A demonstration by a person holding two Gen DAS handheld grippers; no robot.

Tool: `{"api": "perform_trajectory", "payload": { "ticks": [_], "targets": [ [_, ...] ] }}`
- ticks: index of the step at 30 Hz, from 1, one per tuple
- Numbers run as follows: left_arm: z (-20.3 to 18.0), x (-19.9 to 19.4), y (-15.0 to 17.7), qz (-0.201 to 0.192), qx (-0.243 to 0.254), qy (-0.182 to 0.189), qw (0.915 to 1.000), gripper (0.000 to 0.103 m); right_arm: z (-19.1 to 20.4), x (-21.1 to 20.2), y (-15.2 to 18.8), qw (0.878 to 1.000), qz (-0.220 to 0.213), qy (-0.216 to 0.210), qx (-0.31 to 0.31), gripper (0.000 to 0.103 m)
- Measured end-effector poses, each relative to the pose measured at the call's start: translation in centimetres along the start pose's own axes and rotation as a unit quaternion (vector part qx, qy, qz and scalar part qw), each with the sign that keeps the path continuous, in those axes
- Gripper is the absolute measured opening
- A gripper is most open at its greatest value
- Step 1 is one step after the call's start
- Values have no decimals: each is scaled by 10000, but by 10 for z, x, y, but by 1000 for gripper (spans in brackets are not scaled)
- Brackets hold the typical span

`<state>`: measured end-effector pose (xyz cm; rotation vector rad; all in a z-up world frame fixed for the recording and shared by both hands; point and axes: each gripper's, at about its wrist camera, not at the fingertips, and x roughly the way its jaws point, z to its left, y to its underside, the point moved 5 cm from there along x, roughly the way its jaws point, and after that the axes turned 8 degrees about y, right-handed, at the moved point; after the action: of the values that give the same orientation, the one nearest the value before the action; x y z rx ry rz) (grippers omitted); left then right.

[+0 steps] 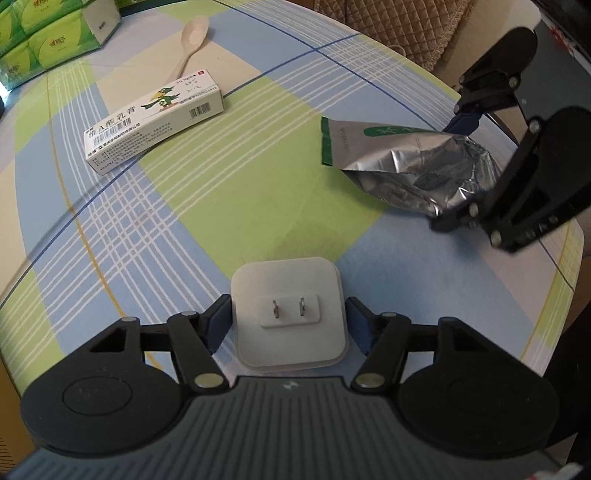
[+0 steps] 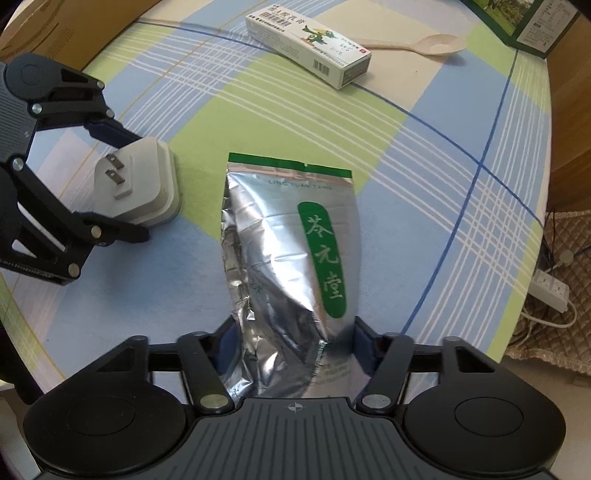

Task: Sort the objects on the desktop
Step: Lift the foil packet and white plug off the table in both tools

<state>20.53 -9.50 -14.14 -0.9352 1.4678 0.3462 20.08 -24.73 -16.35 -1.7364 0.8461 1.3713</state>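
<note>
- Between the left gripper [image 1: 288,325] fingers: white plug adapter [image 1: 289,314], two metal prongs facing up toward the camera, blue pads pressed against both its sides; closed on it.
- Seen from the right wrist: same adapter [image 2: 138,188] tilted on the checked cloth of the counter [image 2: 424,184], one black finger above it and one below, lower edge touching or just off the cloth, cannot tell which.
- Between the right gripper [image 2: 293,350] fingers: crumpled silver foil pouch [image 2: 291,236], green band across its far end, green oval label with pale characters; clamped at the near, creased end.
- From the left wrist: pouch [image 1: 406,158] off to the right and ahead, far end angled back toward the counter's middle, right gripper [image 1: 461,173] gripping its crumpled end.
- Ahead and left of the left gripper: white medicine box [image 1: 155,122] with a green bird cartoon and barcodes, lying flat and slantwise.
- Just beyond that box: pale wooden spoon [image 1: 190,46], bowl pointing away, handle end hidden behind the box.
- Ahead of the right gripper, well apart from the pouch: same box [image 2: 308,46], spoon [image 2: 417,44] behind it.
- Far left corner from the left wrist: stack of green tissue packs [image 1: 48,33].
- Off the right edge from the right wrist: white power strip [image 2: 552,290] down on the floor.
</note>
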Motion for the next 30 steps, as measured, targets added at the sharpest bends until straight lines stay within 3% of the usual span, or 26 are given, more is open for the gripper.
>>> {"api": "perform_trajectory", "payload": {
  "ticks": [6,30],
  "targets": [
    [-2,-3,5,88,46,68,9999,61,11,-5,-1,9999,-51,93,3,46],
    [-13,-38,22,276,509,-140,9982,61,33,-30,6,9988,-87,262,-406,45]
  ]
}}
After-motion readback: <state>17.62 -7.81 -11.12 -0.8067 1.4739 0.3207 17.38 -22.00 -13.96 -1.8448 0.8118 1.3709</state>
